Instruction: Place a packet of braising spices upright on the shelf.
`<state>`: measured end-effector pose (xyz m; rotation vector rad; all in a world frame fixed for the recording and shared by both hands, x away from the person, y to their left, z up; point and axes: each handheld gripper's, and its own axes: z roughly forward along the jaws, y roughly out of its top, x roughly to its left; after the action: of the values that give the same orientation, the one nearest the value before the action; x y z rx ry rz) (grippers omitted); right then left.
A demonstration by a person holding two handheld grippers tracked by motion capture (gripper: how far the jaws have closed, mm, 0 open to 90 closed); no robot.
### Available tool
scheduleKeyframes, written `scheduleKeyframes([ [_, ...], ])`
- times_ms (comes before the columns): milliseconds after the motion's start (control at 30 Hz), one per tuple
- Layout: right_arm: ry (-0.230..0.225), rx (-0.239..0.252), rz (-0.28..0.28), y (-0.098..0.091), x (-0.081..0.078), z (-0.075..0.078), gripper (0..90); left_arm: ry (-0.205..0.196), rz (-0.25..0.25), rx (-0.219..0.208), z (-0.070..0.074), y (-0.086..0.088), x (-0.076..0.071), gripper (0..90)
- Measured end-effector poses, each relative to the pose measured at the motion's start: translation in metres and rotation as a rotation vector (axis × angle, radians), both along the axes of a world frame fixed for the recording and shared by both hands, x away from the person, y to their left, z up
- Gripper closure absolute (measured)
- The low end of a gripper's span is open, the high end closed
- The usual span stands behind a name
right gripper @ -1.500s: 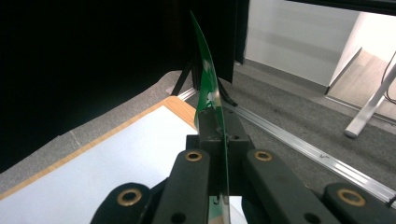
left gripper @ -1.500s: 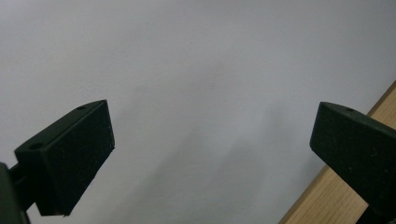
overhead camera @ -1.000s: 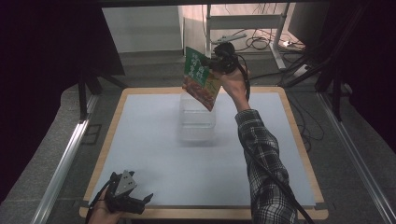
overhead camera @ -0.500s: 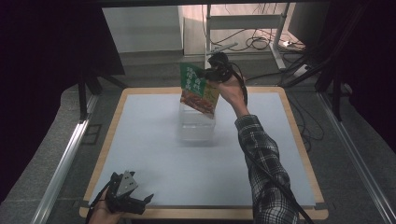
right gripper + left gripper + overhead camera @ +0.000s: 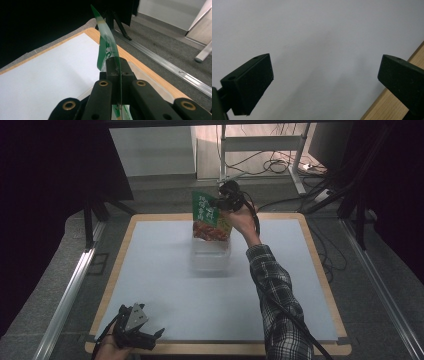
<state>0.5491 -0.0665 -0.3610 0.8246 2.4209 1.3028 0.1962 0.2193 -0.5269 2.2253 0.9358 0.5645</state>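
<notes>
The green snack packet [image 5: 209,217] hung upright over the far middle of the table [image 5: 150,270], its lower edge at or just inside the mouth of a clear plastic box [image 5: 211,256] that stood on the white surface. From where I stood I could not tell whether the packet's bottom had touched the box wall or was only above it.

The right gripper [image 5: 226,200] had the packet by its top edge, jaws closed flat on the foil; in the right gripper view the packet [image 5: 108,47] ran as a thin curved blade out of the pinch, so the hold looked narrow and near one corner.

The step in hand seemed to be lowering the packet into the box. To do it well, I judged, the person needed to keep the packet vertical and centred over the opening, go down slowly so the floppy bottom did not catch the rim, and let go only once it rested inside.

The left gripper [image 5: 134,330] lay at the near left edge of the table, jaws spread wide and holding nothing.
</notes>
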Motion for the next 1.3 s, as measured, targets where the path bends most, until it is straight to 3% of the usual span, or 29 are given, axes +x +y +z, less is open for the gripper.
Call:
scheduleKeyframes([
  [333,-0.060,-0.075,-0.003,0.005,-0.006,0.003,66.8,-0.001,0.004,-0.005,0.000,0.000,0.000,0.0],
  [833,-0.067,-0.076,-0.024,0.005,-0.011,0.008,37.4,0.000,0.007,-0.013,0.000,0.001,0.000,0.0],
  [1300,-0.069,-0.075,-0.033,-0.002,-0.018,0.014,22.8,-0.002,0.007,-0.010,0.000,0.001,0.000,0.0],
])
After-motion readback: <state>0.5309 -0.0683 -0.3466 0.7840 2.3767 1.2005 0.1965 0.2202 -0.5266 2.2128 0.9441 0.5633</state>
